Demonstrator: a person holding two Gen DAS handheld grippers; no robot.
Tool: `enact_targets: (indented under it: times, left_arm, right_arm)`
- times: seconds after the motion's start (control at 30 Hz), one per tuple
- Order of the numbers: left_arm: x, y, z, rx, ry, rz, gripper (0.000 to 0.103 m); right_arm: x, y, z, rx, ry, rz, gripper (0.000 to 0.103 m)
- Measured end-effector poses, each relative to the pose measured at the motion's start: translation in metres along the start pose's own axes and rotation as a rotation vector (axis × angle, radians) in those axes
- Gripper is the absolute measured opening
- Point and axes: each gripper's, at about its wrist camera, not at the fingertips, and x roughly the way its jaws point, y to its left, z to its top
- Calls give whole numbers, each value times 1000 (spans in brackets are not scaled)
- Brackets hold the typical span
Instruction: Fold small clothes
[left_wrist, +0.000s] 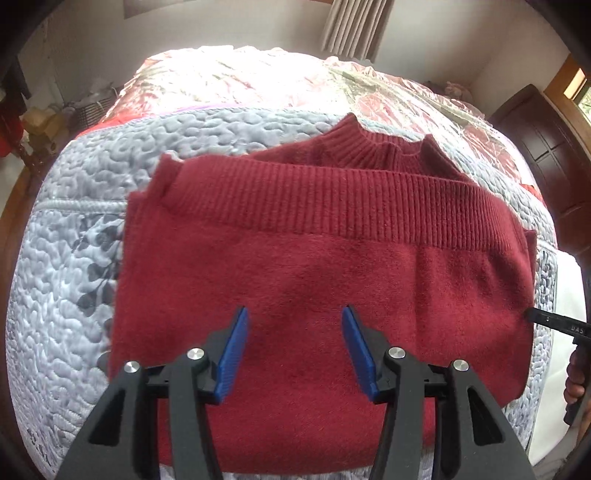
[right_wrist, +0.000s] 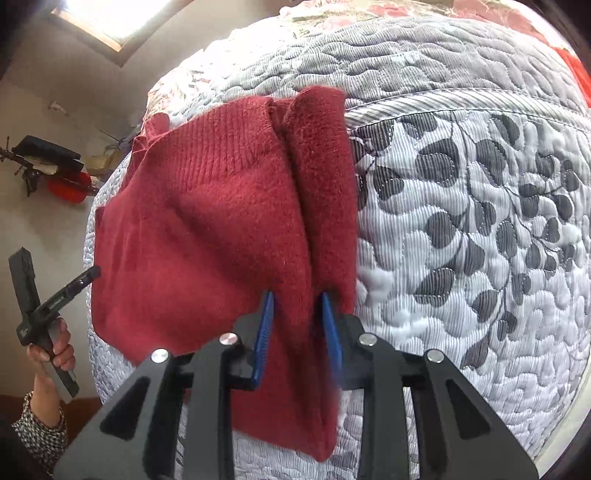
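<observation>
A bed covered by a grey quilt (left_wrist: 55, 258) carries the red sweater (left_wrist: 314, 277), which lies folded with hem brought up near the collar, apparently so the last fold can be made. The left gripper (left_wrist: 293, 347) is held wide open and empty above it. The right gripper (right_wrist: 297, 325) is narrowed around a folded edge of the sweater, though actual pinching cannot be told, and the layers beneath are hidden.

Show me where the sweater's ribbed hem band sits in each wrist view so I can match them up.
Left wrist: the ribbed hem band runs across the upper middle of the red sweater, just below the collar.
Right wrist: the band is upper left of centre, at the sweater's far end.
Shared landmark: the grey leaf-print quilt under the sweater.
</observation>
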Motion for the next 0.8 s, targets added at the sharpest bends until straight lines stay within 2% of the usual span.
enact_targets:
  times: [0.07,0.1,0.33,0.5,0.57,0.63,0.73,0.8]
  left_arm:
    - [11,-9,1,0,13,10,53]
    - [16,-11,2,0,18,15,53]
    - [34,-21,-3,17,38,44,54]
    - [30,-26,-3,31,24,65,55]
    - [25,-28,-4,28,16,63,55]
    - [19,-29,-7,33,7,71,55]
    - [11,-30,-10,43,-3,85,57]
    - [7,-30,-10,46,-8,84,59]
  right_arm:
    - [3,6,2,-15,6,10,11]
    - [3,8,3,-30,9,12,8]
    - [12,5,-1,-54,11,-51,6]
    - [15,7,0,-29,5,-31,9]
    - [7,7,-4,-14,-16,-12,17]
    - [0,9,-9,-17,-33,-17,19]
    - [-6,4,-17,-2,-42,-21,31]
    - [-5,5,-22,4,-42,-21,32]
